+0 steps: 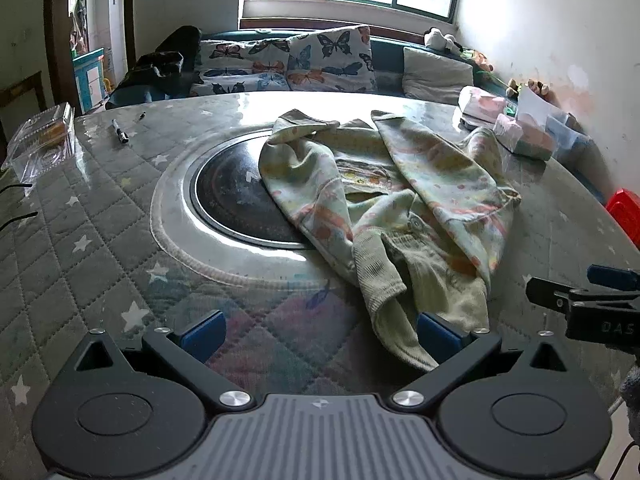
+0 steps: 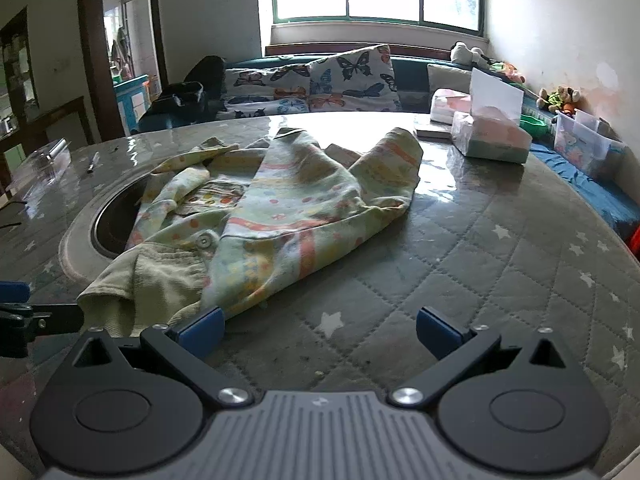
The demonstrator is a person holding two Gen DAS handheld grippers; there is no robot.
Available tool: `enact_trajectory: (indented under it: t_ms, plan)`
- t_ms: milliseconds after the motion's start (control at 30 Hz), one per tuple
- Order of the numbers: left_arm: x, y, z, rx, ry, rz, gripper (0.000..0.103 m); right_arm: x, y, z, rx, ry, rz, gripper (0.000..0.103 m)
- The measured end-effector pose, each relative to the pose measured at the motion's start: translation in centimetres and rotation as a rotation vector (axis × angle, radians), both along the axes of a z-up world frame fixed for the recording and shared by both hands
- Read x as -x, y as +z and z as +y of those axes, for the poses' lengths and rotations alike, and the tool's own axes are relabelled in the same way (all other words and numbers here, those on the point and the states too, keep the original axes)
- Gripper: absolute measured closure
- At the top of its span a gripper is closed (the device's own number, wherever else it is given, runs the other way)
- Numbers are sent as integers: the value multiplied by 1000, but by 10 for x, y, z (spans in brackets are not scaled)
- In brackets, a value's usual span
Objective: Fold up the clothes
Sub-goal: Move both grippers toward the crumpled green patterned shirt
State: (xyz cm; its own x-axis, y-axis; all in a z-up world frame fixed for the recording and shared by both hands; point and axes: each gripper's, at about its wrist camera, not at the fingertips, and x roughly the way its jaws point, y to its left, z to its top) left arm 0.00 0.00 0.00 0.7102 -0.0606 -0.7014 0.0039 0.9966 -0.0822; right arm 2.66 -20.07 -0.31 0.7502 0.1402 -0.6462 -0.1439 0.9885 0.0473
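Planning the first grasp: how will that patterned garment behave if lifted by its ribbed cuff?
The garment lies crumpled in soft folds, so it will probably drape limply. It looks thin, likely light. The table cover looks glossy, so it may slide when pushed.

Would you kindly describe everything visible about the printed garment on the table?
The garment is small, soft-looking, pale green with orange and yellow prints, a ribbed plain cuff and a button. It lies crumpled and unfolded on the quilted table cover, partly over the dark round inset. Its near edge reaches the open left gripper; neither gripper holds it.
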Motion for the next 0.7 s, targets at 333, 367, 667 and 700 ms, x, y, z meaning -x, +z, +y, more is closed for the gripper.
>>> enact_trajectory:
  t_ms: [333,367,667,700]
  plan:
    - [5,-8,-3,-34,-16,39,0,5,-3,9,20,21,11,0]
    - [5,-8,-3,-37,-20,45,0,5,-3,10,22,23,12,0]
    - [6,-13,-6,-49,-40,73,0,7,-7,16,49,40,36,0]
    - [6,-13,-6,-50,-41,77,0,7,-8,17,53,42,40,0]
